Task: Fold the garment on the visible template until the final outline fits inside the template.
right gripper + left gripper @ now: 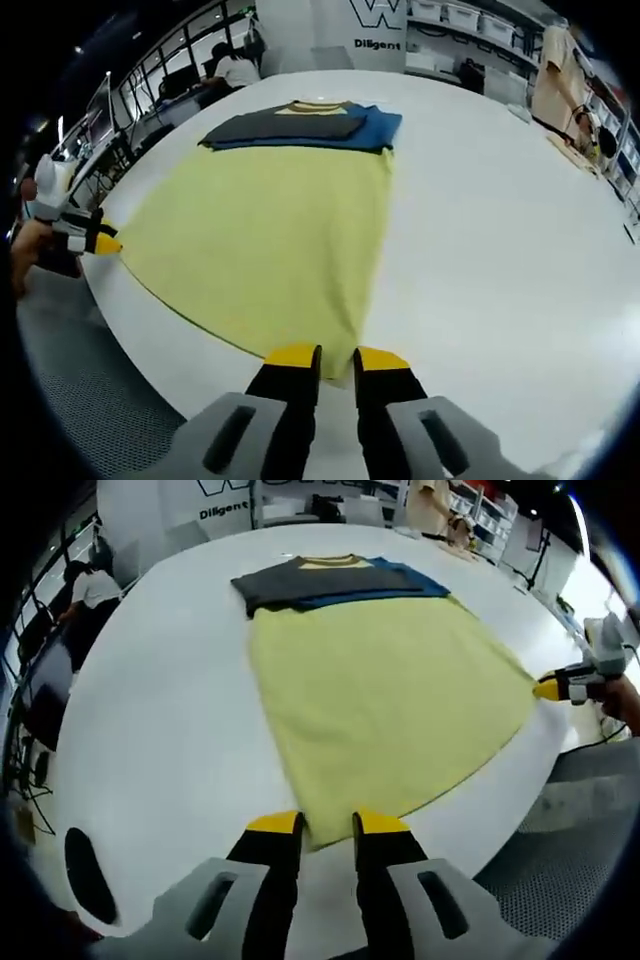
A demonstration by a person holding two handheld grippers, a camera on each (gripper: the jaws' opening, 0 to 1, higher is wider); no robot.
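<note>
A yellow garment [380, 690] lies spread flat on the white round table [160, 730], its dark grey and blue top part [330, 583] folded across the far end. My left gripper [327, 825] is shut on the near hem corner. In the left gripper view my right gripper [545, 689] pinches the other hem corner at the table's right edge. In the right gripper view the garment [260, 230] runs away from my right gripper [336, 357], which is shut on its corner. The left gripper [105, 242] holds the far-left corner.
The table edge [150, 350] curves close to both held corners, with grey floor matting [570, 830] below. A person [90, 585] sits at a desk beyond the table. Shelves and hanging clothes [560, 70] stand at the back. Bare tabletop [500, 230] stretches beside the garment.
</note>
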